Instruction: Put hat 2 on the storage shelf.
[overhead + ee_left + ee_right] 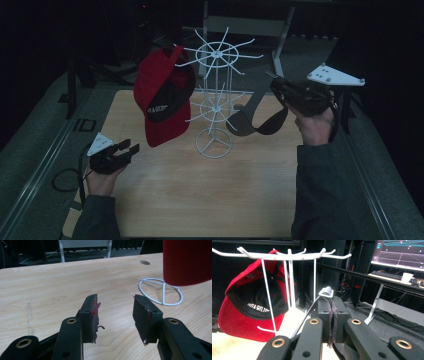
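1. Right gripper (277, 86) is up high, jaws pinched tight on the strap of the dark cap (257, 120), which dangles just right of the white wire rack (215, 95).
2. Left gripper (131, 146) sits low over the wooden table (200, 190), jaws wide apart, nothing between them.
3. The red cap (160, 100) hangs on the rack's left hooks, between the left gripper and the rack.

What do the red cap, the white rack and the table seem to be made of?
Red cap: probably woven cloth with a matte finish; its surface looks soft and fuzzy, with no shine.
White rack: apparently metal wire with a smooth white coating; the rods are thin and stiff, bent into hooks and a ring base.
Table: a top with a pale wood grain, perhaps laminate; the surface is flat and evenly smooth.
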`<act>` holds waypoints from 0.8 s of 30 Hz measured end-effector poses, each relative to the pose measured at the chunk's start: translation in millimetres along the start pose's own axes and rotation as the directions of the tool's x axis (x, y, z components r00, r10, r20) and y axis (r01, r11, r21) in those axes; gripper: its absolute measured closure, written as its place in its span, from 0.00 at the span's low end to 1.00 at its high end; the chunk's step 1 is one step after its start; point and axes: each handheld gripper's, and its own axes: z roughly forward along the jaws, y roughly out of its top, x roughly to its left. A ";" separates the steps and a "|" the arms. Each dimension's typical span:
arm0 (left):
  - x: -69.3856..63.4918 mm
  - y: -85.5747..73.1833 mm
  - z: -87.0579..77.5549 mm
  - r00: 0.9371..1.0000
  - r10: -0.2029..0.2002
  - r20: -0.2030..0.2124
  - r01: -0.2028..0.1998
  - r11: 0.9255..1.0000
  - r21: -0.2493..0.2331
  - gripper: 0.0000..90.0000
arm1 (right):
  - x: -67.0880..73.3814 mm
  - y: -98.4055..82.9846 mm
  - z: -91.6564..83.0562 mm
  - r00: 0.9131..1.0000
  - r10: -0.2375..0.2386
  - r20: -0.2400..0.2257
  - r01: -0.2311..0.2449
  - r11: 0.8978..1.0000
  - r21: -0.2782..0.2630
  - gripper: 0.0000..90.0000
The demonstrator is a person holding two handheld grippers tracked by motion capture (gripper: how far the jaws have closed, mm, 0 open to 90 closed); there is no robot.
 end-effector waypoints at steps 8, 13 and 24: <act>-0.9 0.0 0.7 1.000 0.002 0.002 -0.002 1.000 0.002 0.62 | 1.2 9.0 -1.0 1.000 -0.005 -0.004 0.005 1.000 -0.012 0.97; -1.9 0.6 1.0 1.000 0.007 0.005 -0.007 1.000 0.002 0.62 | -0.2 14.3 -2.4 1.000 -0.007 -0.002 0.007 1.000 -0.019 0.97; -1.8 0.4 1.2 1.000 0.006 0.004 -0.006 1.000 0.003 0.62 | -1.8 23.6 -3.7 1.000 -0.006 0.003 0.006 0.999 -0.037 0.97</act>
